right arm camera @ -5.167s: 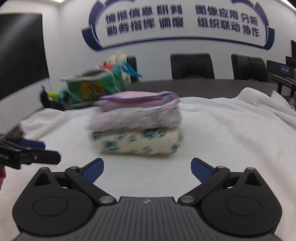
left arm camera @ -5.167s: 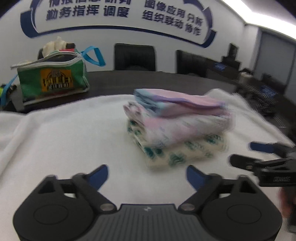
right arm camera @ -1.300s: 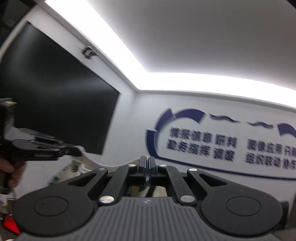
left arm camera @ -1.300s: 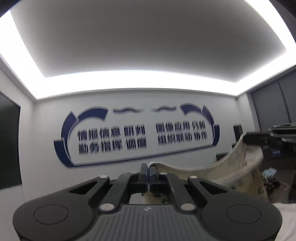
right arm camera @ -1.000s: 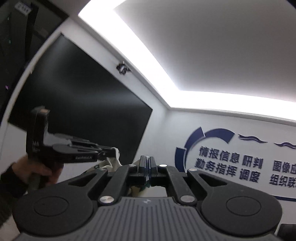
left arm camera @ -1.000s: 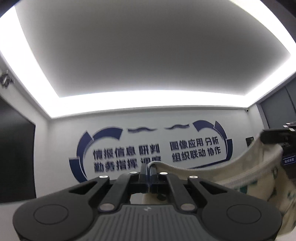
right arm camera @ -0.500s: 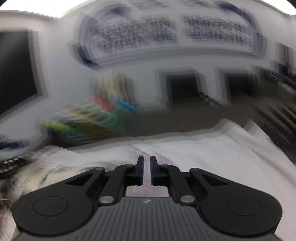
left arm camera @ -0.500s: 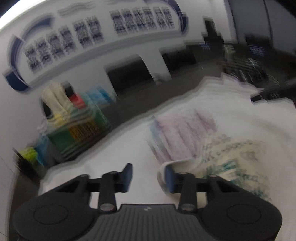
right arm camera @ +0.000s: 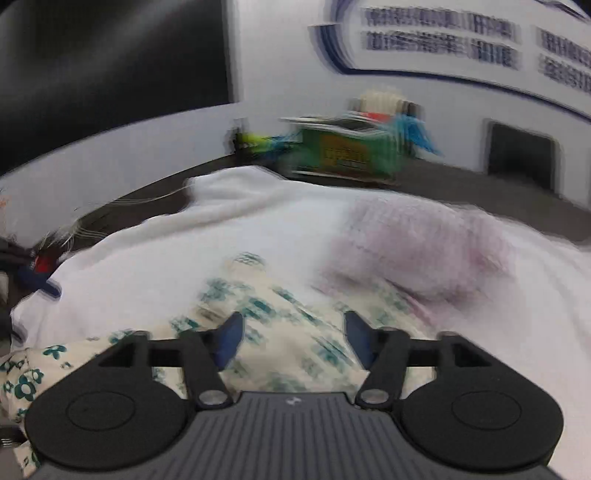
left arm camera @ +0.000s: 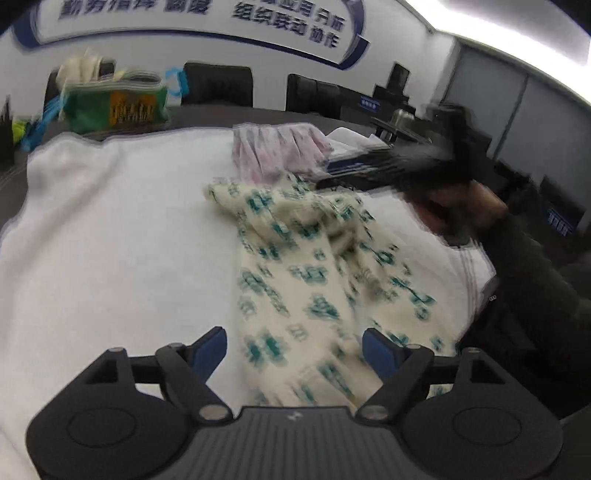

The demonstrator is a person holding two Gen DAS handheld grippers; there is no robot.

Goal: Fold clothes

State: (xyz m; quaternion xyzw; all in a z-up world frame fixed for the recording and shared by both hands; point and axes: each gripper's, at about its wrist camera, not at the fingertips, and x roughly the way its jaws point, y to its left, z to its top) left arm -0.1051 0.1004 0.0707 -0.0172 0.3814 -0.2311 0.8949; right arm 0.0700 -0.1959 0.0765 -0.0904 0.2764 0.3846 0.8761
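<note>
both grippers stand with their blue-tipped jaws spread and nothing between the pads. left gripper [left arm camera: 295,349] hangs low over the near end of the cream garment with green print [left arm camera: 310,280], its two fingers apart on either side of the cloth's lower stretch; whether the tips touch the fabric cannot be told through the blur. right gripper [right arm camera: 293,338] is likewise parted, poised just above the same cream garment [right arm camera: 266,332], which runs under it and off to the lower left of its view.

the cream garment lies loose and rumpled, not folded, stretched in a long diagonal across the white cloth [left arm camera: 110,229] that covers the table. its far end lies just beside a pink and lilac folded pile [left arm camera: 280,151], which sits farther back on the white cloth; in the right wrist view the pink pile [right arm camera: 424,254] lies ahead and to the right of the fingers.

in the left wrist view the other gripper shows as a dark, smeared shape at upper right, held by a hand [left arm camera: 461,214] in a dark sleeve [left arm camera: 535,288], above the far part of the garment.

beyond the white cloth a green bag [left arm camera: 114,105] with blue straps stands on the dark table, with black chairs [left arm camera: 218,88] behind it and a wall sign [left arm camera: 199,18] in blue lettering.
</note>
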